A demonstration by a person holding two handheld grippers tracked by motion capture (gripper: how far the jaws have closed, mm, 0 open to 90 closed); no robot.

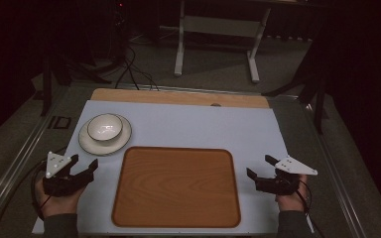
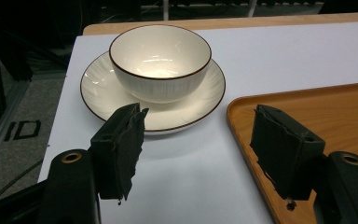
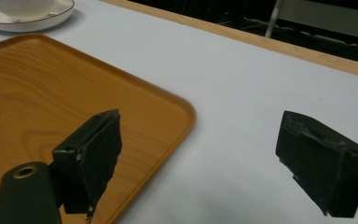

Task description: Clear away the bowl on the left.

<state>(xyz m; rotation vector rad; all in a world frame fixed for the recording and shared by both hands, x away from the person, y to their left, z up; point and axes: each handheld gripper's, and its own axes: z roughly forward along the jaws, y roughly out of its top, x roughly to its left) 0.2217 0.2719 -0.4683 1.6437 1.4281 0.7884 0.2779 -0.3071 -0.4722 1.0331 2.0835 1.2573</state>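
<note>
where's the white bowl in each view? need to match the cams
High view: bowl sits upper left, on the plate, beyond the left claw.
Left gripper view: bowl upper centre, on the plate, ahead of the open jaws.
Right gripper view: its base shows cut off at the top left corner.
Shared landmark: the wooden tray, beside the plate.

The room is dim, with dark curtains at the sides. Grey carpet floor stretches behind the bench, where a white-legged table frame stands and black cables trail.
</note>
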